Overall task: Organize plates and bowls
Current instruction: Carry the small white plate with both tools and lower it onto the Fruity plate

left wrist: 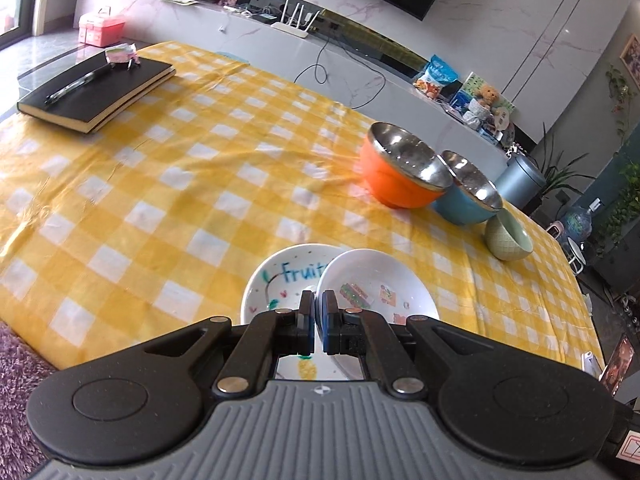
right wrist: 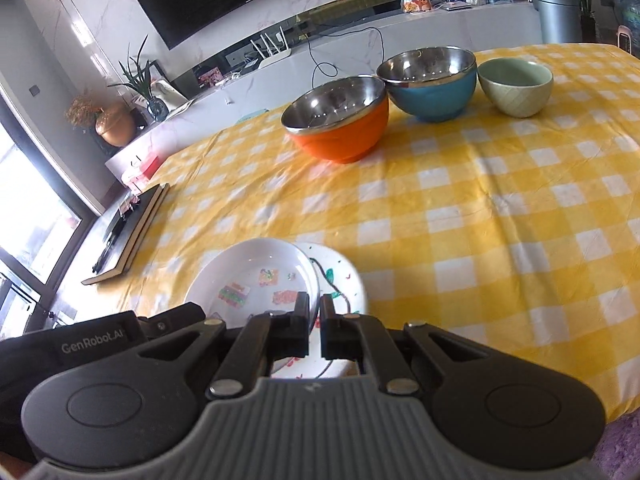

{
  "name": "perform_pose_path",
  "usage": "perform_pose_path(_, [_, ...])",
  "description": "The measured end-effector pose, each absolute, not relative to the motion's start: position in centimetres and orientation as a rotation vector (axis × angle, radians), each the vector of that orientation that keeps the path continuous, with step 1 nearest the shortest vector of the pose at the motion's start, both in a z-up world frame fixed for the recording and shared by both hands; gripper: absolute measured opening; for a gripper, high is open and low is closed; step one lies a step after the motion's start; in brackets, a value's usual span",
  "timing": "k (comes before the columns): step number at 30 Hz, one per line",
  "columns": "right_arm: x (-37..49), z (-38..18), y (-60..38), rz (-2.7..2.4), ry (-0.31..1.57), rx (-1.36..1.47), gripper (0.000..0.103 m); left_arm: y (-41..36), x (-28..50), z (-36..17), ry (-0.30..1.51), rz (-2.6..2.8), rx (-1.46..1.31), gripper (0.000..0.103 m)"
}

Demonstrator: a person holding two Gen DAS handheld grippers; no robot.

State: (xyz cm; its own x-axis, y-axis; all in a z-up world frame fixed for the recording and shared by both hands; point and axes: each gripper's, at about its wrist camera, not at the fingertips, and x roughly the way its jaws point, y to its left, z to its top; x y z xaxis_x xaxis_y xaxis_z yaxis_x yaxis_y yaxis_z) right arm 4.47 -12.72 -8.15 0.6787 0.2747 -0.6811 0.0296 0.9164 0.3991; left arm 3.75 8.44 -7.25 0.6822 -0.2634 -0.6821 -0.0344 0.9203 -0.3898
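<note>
Two white round ceramic plates lie at the near edge of the yellow-and-white checked tablecloth (left wrist: 168,184). The left gripper (left wrist: 318,316) is clenched on the rim of the sticker-decorated deep plate (left wrist: 384,280), tilting it up over the flat "Fruit" plate (left wrist: 276,280). The right gripper (right wrist: 315,316) pinches the flat plate's rim. Beyond, three bowls stand upright in a row: steel-lined orange bowl (left wrist: 400,176), steel-lined blue bowl (left wrist: 468,196), small pale green ceramic bowl (left wrist: 510,238).

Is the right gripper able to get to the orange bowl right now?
Probably not yet. The right gripper is shut on the rim of a white painted plate, so its jaws are busy. The cloth before the orange steel-lined bowl looks clear.
</note>
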Motion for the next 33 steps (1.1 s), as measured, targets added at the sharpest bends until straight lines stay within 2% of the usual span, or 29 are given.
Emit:
perform_pose_path(29, [6.7,-10.8,-11.6,0.13,0.895,0.38,0.004,8.4,5.4,-10.2,0.896,-0.09,-0.364,0.005])
perform_pose_path(33, [6.6,-10.7,-11.7,0.133,0.89,0.382,0.005,8.1,5.3,-10.2,0.891,-0.091,-0.345,0.015])
